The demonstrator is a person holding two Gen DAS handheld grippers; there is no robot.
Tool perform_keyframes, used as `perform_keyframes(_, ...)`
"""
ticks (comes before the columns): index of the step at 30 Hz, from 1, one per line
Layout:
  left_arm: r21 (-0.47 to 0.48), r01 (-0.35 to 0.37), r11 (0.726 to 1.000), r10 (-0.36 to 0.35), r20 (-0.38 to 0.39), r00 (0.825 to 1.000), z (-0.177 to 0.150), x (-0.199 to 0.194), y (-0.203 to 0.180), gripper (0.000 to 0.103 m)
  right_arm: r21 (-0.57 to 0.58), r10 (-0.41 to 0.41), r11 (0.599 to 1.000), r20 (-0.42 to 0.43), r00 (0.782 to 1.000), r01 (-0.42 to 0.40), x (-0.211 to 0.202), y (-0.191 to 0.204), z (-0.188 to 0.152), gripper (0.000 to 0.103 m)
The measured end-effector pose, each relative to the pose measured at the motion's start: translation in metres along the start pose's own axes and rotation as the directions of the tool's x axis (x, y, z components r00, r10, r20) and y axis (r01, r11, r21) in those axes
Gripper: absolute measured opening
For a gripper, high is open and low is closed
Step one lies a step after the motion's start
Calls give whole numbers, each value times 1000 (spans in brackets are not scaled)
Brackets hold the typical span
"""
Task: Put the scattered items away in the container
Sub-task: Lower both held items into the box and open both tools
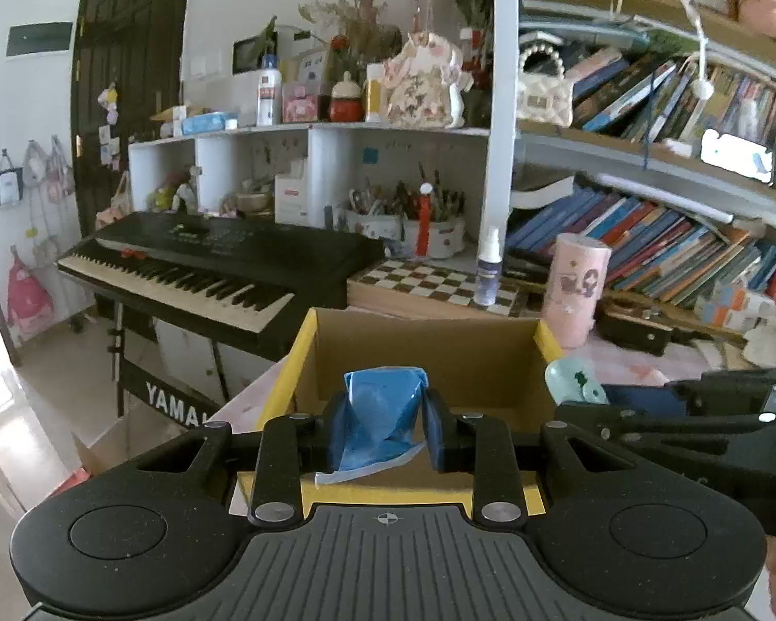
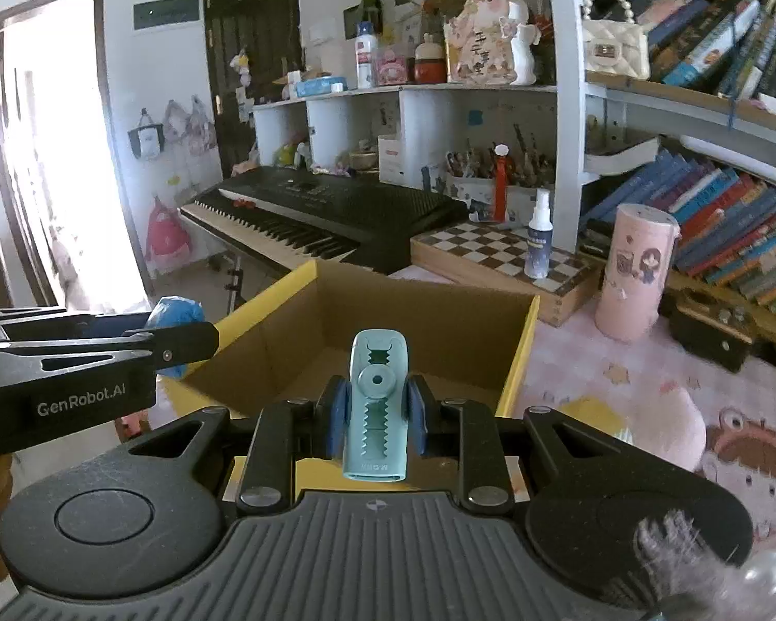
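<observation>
An open cardboard box (image 1: 439,357) with yellow flaps stands in front of both grippers, its brown inside showing. My left gripper (image 1: 385,427) is shut on a crumpled blue packet (image 1: 383,416) and holds it over the box's near edge. My right gripper (image 2: 375,422) is shut on a teal plastic clip (image 2: 376,403) with toothed jaws, held upright above the same box (image 2: 388,331). In the left wrist view the right gripper's body and the teal clip (image 1: 574,380) reach in from the right. In the right wrist view the left gripper's arm with the blue packet (image 2: 173,313) reaches in from the left.
Behind the box lie a chessboard (image 2: 496,253) with a spray bottle (image 2: 538,240) on it, a pink cylinder (image 2: 633,274) and a black keyboard (image 1: 217,259). Shelves of books and ornaments rise behind. A pink patterned cloth (image 2: 662,388) covers the surface at right.
</observation>
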State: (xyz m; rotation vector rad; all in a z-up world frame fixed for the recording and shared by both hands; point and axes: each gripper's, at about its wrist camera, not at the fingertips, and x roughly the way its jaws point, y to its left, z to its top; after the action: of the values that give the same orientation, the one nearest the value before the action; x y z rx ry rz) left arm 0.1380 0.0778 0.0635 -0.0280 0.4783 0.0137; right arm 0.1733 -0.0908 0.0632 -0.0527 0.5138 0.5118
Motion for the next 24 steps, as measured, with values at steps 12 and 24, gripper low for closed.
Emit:
perform_keyframes(12, 67, -40, 997, 51, -167, 985, -2, 76, -12, 29, -136, 42, 988, -183, 982, -68, 80, -32, 10, 23)
perform_keyframes(24, 115, -72, 991, 107, -327, 939, -18, 112, -13, 29, -375, 41, 910, -347, 937, -178, 132, -26, 12, 23)
